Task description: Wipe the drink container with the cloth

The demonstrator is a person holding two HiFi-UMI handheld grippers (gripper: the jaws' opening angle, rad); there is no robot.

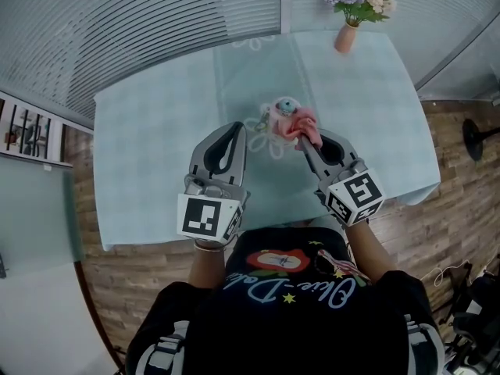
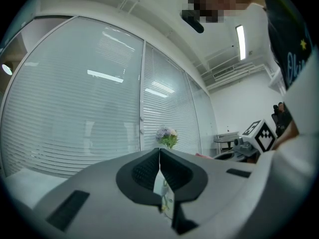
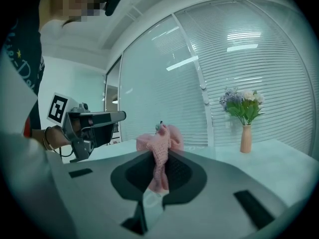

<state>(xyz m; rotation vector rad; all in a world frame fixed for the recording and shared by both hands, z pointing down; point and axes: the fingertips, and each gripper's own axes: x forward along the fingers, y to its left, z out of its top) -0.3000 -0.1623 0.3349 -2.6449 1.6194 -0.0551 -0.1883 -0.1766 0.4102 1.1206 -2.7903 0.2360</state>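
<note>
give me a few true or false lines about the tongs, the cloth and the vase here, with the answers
1. The right tongs are clamped on the pink cloth. True.
2. The left tongs are wide open. False: their jaws are together, with nothing gripped between them.
3. The pink cloth is bunched up against the drink container near the middle of the table. True.
4. The vase lies tipped over beside the left tongs. False: it stands upright at the far side of the table, well away from both tongs.
</note>
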